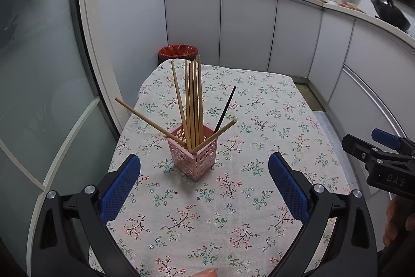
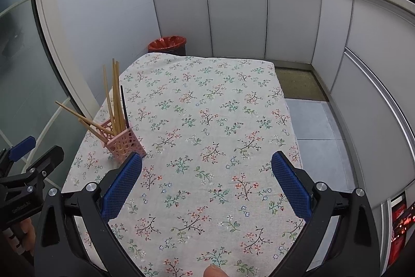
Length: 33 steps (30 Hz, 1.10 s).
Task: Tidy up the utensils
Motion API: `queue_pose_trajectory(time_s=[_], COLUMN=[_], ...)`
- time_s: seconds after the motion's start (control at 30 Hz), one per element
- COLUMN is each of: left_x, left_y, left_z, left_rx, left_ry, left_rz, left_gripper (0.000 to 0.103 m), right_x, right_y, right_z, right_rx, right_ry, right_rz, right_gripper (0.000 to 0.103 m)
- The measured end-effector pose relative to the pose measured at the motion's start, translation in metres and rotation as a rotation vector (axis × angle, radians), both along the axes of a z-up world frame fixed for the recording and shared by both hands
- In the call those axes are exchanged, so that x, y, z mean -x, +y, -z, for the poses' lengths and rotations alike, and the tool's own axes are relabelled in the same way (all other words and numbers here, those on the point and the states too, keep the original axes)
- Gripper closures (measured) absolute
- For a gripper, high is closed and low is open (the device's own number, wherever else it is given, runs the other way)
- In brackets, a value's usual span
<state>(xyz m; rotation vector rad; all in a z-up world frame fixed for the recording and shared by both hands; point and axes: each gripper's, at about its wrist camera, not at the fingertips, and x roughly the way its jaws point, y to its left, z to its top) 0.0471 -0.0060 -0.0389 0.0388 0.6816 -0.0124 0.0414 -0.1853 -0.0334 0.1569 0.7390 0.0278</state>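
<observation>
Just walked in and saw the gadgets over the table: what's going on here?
A person is holding a two-finger gripper in each hand above a table with a floral tablecloth. Both the left gripper and the right gripper are open and hold nothing. A pink perforated holder stands on the cloth with wooden chopsticks and one black chopstick in it; some stand upright, others lean out to the sides. No utensils lie loose on the cloth in view.

Bare tablecloth (image 2: 207,121) beside holder (image 2: 124,144)
</observation>
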Motion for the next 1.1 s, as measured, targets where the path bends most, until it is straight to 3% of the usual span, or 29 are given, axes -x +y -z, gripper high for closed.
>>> queue_pose_trajectory(time_s=[1.1], left_x=[-0.0015], left_y=[-0.0013], left_z=[0.0011], left_rx=[-0.008], left_ry=[0.005], left_rz=[0.004], left_gripper=[0.007], right_x=[-0.0025], right_y=[-0.0017], right_z=[0.0035], right_rx=[-0.007], right_ry=[0.014], right_rz=[-0.004], right_gripper=[0.007])
